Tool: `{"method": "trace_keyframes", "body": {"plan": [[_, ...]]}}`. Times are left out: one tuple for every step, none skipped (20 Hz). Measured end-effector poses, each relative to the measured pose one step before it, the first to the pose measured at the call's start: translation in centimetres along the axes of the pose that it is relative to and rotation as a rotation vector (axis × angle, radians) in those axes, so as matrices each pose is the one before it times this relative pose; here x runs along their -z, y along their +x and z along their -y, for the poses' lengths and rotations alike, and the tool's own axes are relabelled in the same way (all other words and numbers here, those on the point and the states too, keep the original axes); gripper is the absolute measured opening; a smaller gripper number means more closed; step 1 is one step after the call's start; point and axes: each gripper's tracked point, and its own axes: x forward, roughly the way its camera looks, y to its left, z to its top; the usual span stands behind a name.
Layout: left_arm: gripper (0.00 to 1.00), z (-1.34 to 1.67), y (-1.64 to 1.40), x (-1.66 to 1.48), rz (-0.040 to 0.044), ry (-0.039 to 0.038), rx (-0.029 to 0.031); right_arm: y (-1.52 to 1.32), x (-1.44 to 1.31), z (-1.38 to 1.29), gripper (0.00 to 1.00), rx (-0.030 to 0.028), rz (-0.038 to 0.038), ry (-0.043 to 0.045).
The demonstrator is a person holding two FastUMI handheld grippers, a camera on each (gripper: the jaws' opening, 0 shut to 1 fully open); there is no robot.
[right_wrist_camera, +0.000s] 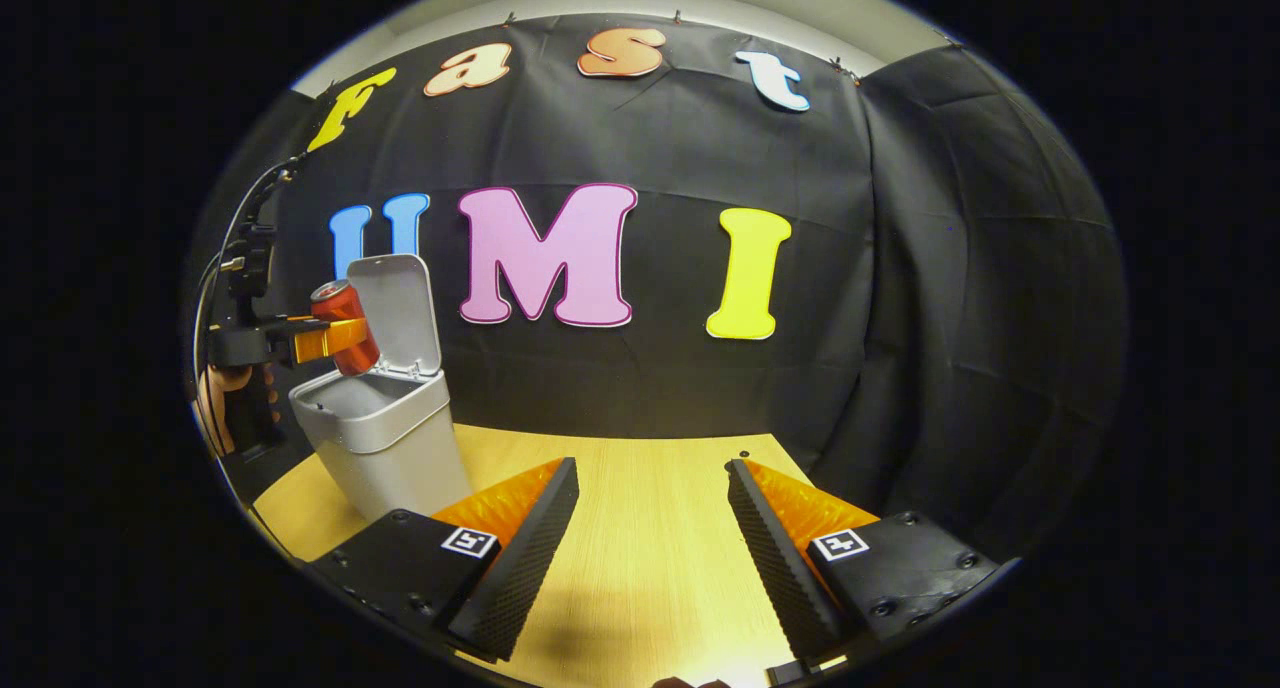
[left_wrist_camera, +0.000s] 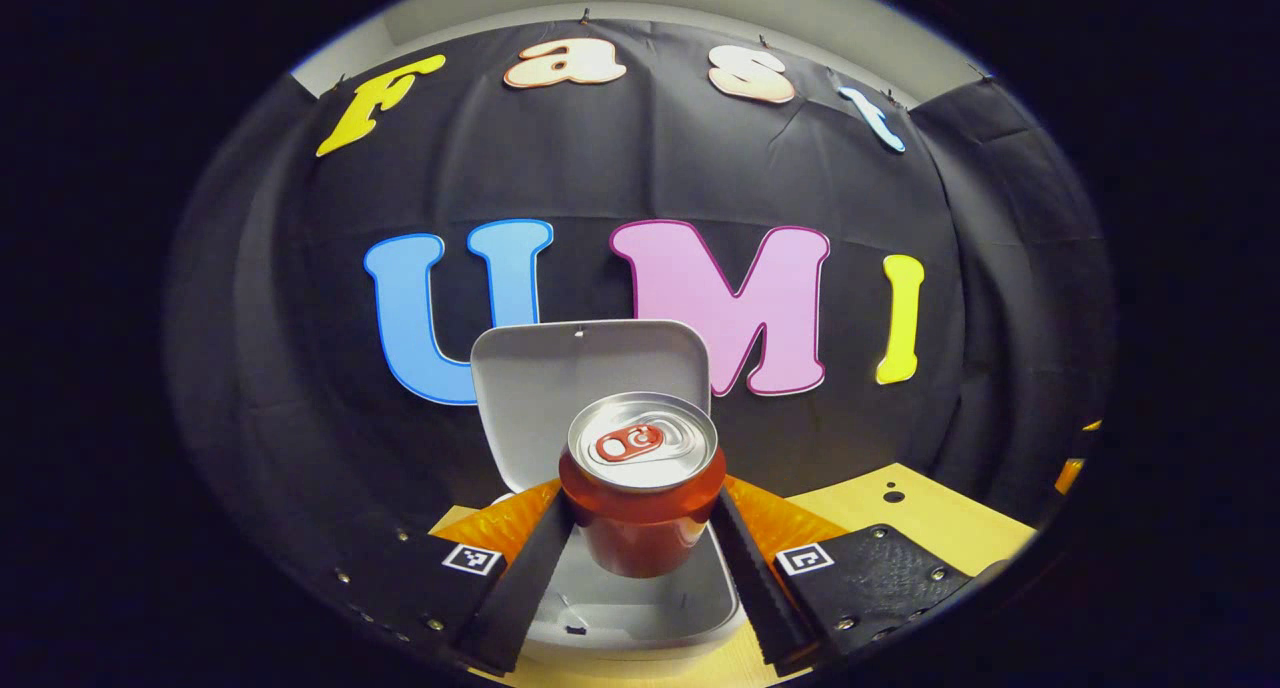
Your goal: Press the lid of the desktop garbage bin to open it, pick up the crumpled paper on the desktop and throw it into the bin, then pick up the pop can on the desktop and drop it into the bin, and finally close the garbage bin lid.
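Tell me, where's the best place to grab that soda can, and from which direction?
Around its round side wall, level from the side: the pop can is upright, so two fingers can press opposite flanks. The left gripper holds it that way, above the open bin.

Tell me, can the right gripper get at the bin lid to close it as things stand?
Probably not yet. The lid stands open, but the left gripper holds the pop can right in front of it, above the garbage bin. The right gripper is open, over bare table.
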Motion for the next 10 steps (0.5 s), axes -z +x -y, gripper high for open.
{"method": "trace_keyframes", "body": {"plan": [[0.84,-0.377,0.440,0.312,-0.01070,0.00871,-0.00295,-0.048,0.108,0.186,0.98,0.00478,-0.00253,-0.00092],[0.84,-0.333,0.434,0.279,-0.00843,0.00319,-0.00129,-0.056,0.138,0.156,0.98,0.00442,-0.00334,0.00613],[0.84,-0.328,0.313,0.221,-0.00950,-0.00415,0.00056,-0.282,0.039,0.142,0.98,0.00724,-0.00180,0.01067],[0.84,-0.297,0.307,0.445,-0.01387,-0.00505,-0.00023,-0.211,0.046,0.198,0.98,0.00887,-0.00146,0.00978],[0.84,-0.341,0.464,0.735,-0.01409,-0.00162,-0.00655,-0.123,0.198,0.276,0.98,0.01035,-0.00130,0.00413],[0.84,-0.312,0.172,0.446,-0.01431,-0.00287,-0.00644,-0.074,0.208,0.325,0.98,0.01161,-0.00318,-0.00296],[0.84,-0.131,0.072,0.306,-0.01079,-0.00386,0.00058,-0.195,0.259,0.270,0.98,0.01061,-0.00647,-0.00536],[0.85,-0.115,0.007,0.300,-0.00721,-0.00379,-0.00001,-0.063,0.364,0.293,0.98,0.01030,-0.01117,-0.00497],[0.85,-0.219,0.243,0.275,-0.00334,-0.00525,-0.00197,-0.158,0.180,0.256,0.98,0.00758,-0.00715,-0.00196],[0.84,-0.072,0.187,0.134,-0.00260,-0.00297,-0.00364,0.016,0.212,0.132,0.98,0.00512,-0.00575,-0.00055]]}}
